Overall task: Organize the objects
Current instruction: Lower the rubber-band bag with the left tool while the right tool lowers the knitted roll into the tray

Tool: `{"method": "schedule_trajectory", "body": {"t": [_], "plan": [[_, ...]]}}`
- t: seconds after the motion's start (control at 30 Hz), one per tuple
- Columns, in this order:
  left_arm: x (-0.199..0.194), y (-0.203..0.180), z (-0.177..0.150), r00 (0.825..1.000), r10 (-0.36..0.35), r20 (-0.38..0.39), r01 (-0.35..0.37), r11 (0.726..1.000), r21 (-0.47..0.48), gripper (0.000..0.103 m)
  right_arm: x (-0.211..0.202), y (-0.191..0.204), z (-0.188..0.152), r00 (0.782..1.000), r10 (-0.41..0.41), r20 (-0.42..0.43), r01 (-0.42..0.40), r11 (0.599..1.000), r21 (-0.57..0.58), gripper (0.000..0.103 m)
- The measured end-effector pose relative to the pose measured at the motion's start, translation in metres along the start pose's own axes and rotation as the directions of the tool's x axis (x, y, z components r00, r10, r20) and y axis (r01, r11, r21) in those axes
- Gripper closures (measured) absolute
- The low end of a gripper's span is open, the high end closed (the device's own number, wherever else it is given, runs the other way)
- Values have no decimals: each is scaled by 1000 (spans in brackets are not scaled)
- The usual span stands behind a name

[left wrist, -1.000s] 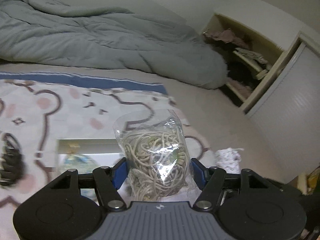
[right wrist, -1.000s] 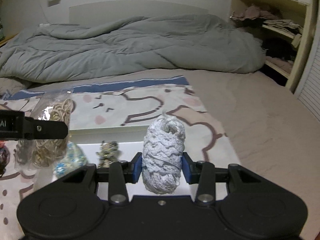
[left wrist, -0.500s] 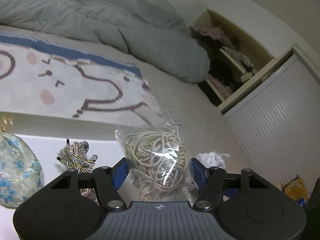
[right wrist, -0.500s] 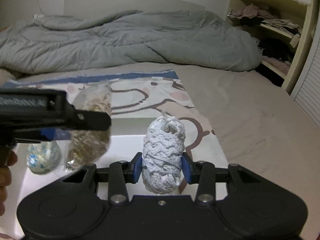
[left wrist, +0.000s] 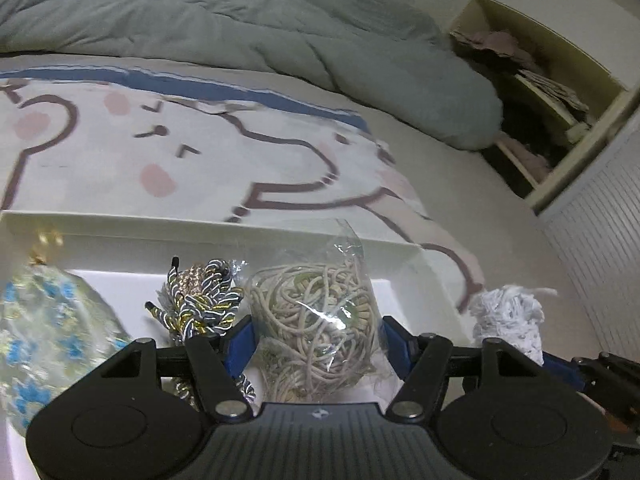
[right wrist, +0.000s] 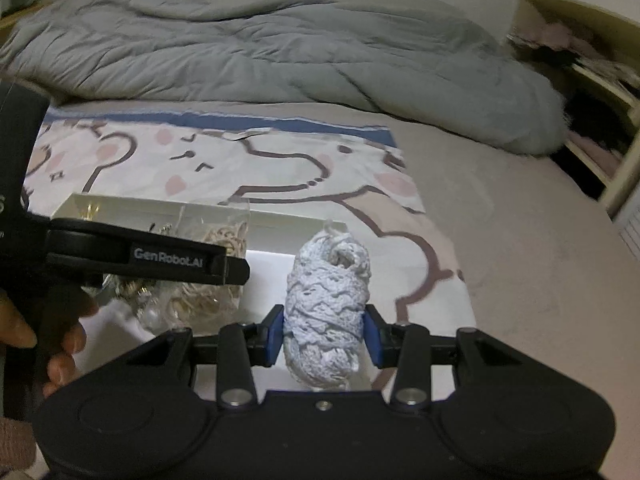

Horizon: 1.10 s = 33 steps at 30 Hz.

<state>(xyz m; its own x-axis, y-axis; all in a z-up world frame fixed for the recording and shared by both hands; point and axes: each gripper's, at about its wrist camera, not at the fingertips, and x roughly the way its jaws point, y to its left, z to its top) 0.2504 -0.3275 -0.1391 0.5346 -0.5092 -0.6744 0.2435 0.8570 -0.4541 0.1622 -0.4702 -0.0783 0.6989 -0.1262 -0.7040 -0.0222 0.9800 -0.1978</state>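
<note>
Here the left gripper pinches a clear bag of beige cord over the white box, beside a twisted braid bundle. The right gripper clamps a white lace roll near the box's right wall, open bedsheet beyond. The box floor is mostly hidden
</note>
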Motion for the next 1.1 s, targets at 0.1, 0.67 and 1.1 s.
{"method": "schedule_trajectory", "body": {"t": [0.1,0.67,1.1], "plan": [[-1,5,4,1000,8,-13,-8,1000,1,36,9,5,5,999,36,1,-36,999,-13,61],[-29,-13,7,999,-36,-18,37,997,70,19,-2,-18,5,999,36,35,-40,992,119,36],[-93,-19,6,998,64,8,-64,984,163,19,-51,-18,2,996,60,62,-74,963,258,32]]}}
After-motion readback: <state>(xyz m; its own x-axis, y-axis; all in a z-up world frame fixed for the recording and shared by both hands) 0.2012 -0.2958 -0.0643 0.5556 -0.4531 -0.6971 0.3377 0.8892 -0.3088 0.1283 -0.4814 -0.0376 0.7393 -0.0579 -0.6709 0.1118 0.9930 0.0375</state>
